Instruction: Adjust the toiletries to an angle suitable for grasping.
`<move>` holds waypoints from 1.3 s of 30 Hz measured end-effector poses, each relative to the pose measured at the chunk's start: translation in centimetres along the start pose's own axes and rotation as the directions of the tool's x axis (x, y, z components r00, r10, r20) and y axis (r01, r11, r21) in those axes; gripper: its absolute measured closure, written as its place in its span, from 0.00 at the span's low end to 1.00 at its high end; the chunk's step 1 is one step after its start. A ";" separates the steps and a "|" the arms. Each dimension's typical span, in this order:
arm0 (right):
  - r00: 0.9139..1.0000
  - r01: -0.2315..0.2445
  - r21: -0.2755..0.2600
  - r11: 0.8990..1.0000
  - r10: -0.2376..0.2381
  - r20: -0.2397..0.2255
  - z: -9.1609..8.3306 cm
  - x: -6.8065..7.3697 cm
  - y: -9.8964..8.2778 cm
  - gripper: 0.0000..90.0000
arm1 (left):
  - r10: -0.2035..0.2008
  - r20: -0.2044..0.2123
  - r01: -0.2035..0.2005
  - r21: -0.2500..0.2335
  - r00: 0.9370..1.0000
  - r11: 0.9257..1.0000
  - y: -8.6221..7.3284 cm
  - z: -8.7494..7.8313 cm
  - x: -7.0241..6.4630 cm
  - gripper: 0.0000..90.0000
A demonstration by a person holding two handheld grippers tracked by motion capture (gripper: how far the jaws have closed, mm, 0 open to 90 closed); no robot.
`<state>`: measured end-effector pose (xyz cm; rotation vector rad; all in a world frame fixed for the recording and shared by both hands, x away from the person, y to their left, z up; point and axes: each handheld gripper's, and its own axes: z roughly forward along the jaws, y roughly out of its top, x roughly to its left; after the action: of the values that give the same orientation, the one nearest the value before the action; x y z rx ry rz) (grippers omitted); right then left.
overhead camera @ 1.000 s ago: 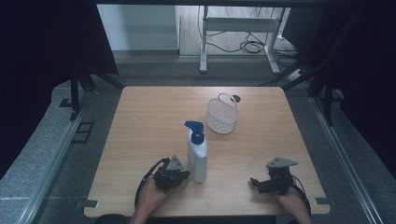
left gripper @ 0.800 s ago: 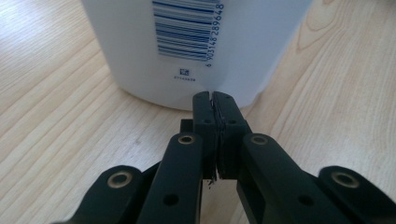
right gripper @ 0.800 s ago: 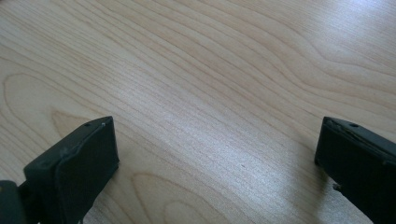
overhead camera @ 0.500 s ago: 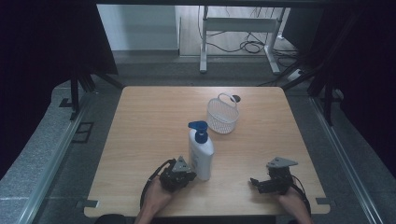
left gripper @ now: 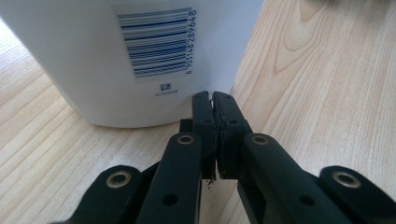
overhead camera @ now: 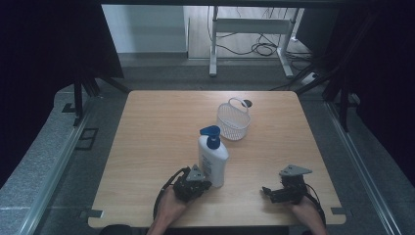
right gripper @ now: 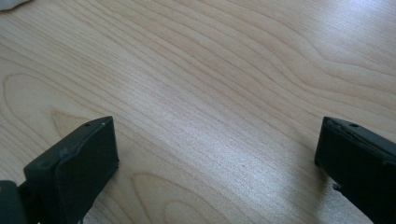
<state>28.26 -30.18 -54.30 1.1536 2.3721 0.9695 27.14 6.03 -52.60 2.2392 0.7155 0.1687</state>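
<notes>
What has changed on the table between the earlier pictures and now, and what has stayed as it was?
The pump bottle has slid to the right across the table, with the closed left tongs following at its base, nothing between their jaws. The basket and the open right tongs stayed put.

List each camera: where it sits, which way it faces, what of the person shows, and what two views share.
High view: above the person's side, facing forward and down on the table; both hands with the left claw and right claw, pump bottle, basket.
Left gripper view: on the left claw, jaws shut, looking level at the bottle's barcode side.
Right gripper view: on the right claw, jaws open, looking down at bare wood.
Shared: the high and left gripper views both show the bottle.
</notes>
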 end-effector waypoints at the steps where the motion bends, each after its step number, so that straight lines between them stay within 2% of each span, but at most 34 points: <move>1: 1.000 0.000 0.000 1.000 0.000 0.000 0.0 0.0 0.0 0.00 | 0.000 0.000 0.000 0.000 1.000 1.000 0.0 0.0 0.0 0.97; 10: 1.000 -0.001 0.000 1.000 0.001 0.001 0.0 0.0 0.0 0.00 | 0.000 0.002 0.000 0.006 1.000 1.000 0.4 0.7 -0.3 0.96; 17: 1.000 -0.001 0.000 1.000 0.001 0.000 0.0 0.0 0.0 0.00 | -0.001 -0.006 0.001 0.001 1.000 1.000 0.4 0.2 -0.2 0.94; 24: 1.000 -0.001 -0.001 1.000 0.001 0.000 0.0 0.0 0.0 0.00 | -0.013 -0.016 0.013 -0.011 1.000 1.000 0.3 -0.5 -0.1 0.83; 30: 1.000 0.000 -0.001 1.000 0.000 0.001 0.0 0.0 0.0 0.00 | -0.018 -0.042 0.017 -0.016 0.999 1.000 0.0 -1.1 -0.1 0.74; 39: 1.000 -0.001 -0.001 1.000 0.001 0.000 0.0 0.0 0.0 0.00 | -0.011 -0.076 0.011 0.002 0.997 1.000 -0.3 -1.6 -0.1 0.63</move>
<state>28.25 -30.17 -54.31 1.1541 2.3709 0.9703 26.41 7.14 -51.69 2.2412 0.7691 0.2492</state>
